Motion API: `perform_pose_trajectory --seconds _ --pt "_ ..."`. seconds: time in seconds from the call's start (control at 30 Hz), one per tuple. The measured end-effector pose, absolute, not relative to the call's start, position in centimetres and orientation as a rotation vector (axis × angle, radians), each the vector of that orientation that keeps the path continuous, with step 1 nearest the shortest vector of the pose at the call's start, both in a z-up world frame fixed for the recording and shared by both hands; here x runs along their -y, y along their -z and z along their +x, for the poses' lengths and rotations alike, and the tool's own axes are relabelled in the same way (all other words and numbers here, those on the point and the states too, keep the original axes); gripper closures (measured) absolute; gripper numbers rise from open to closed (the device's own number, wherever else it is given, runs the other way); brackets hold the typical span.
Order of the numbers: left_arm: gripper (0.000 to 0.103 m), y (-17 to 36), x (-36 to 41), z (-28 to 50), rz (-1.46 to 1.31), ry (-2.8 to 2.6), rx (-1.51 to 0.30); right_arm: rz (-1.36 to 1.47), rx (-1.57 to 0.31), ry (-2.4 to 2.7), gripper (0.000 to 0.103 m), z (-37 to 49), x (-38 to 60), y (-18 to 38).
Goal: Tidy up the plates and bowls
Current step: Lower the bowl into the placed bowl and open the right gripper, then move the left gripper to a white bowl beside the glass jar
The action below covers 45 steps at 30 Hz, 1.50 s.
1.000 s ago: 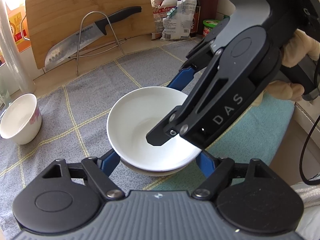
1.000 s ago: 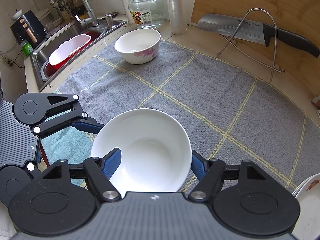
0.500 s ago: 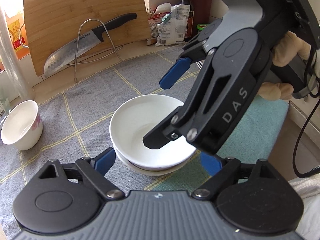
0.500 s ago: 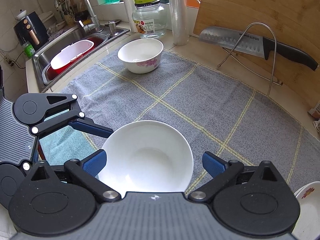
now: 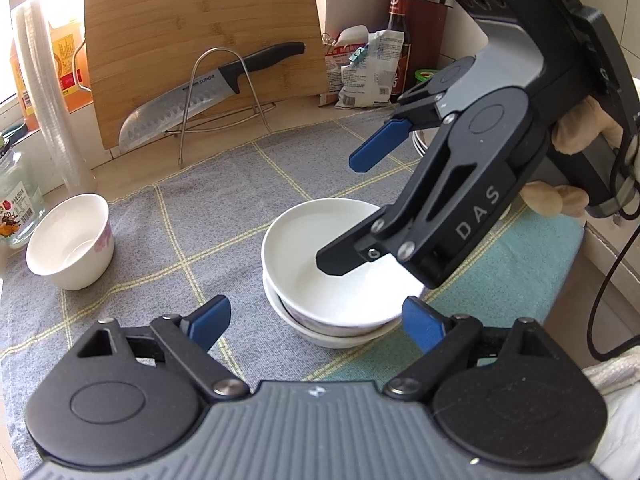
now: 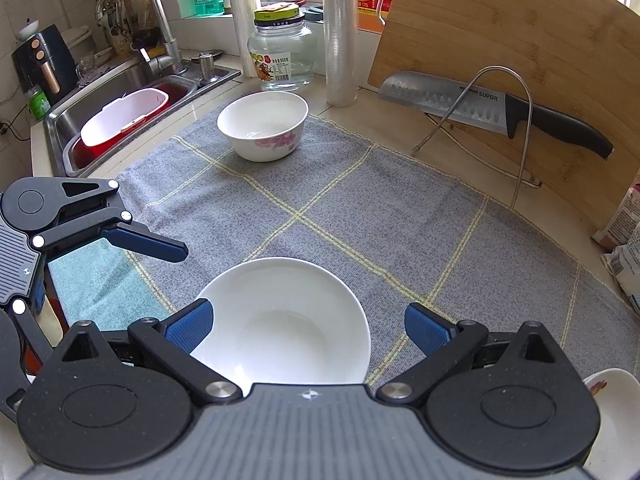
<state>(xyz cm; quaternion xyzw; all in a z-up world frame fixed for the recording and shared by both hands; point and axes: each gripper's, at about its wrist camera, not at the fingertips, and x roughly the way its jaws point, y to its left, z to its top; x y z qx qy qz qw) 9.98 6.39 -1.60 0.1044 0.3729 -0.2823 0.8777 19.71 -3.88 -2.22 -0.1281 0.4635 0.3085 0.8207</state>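
Observation:
A plain white bowl (image 5: 340,264) (image 6: 280,320) sits nested in a second bowl (image 5: 320,336) with a patterned side, on the grey checked cloth (image 6: 400,220). My left gripper (image 5: 318,320) is open, its blue pads on either side of the stack and clear of it. My right gripper (image 6: 308,326) (image 5: 336,212) hangs open just above the top bowl, held by a gloved hand (image 5: 576,136). One left finger (image 6: 148,242) shows in the right wrist view. A flowered white bowl (image 5: 70,240) (image 6: 264,124) stands alone farther off on the cloth.
A bamboo cutting board (image 5: 200,48) leans at the back with a knife (image 6: 480,108) on a wire stand. A sink (image 6: 120,120) holds a tub. A glass jar (image 6: 280,56), film rolls, food packets (image 5: 360,68) and a teal cloth (image 5: 520,272) are nearby. Another dish (image 6: 612,400) lies at the right edge.
Both grippers opened and let go of the white bowl, which now rests in the lower bowl. The right gripper lifted off it; the left drew back a little.

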Motion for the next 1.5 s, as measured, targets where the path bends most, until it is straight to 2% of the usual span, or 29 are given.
perform_pose_trajectory --seconds 0.67,0.97,1.5 --pt "0.010 2.2 -15.3 12.1 0.121 0.328 -0.715 -0.407 -0.852 -0.578 0.000 19.0 -1.3 0.5" --pt "0.010 1.6 -20.8 14.3 0.078 0.189 -0.689 -0.375 -0.828 -0.544 0.000 19.4 -5.5 0.1" --pt "0.010 1.9 -24.1 18.9 0.059 0.144 -0.724 -0.271 -0.756 -0.441 0.000 21.1 -10.9 1.3"
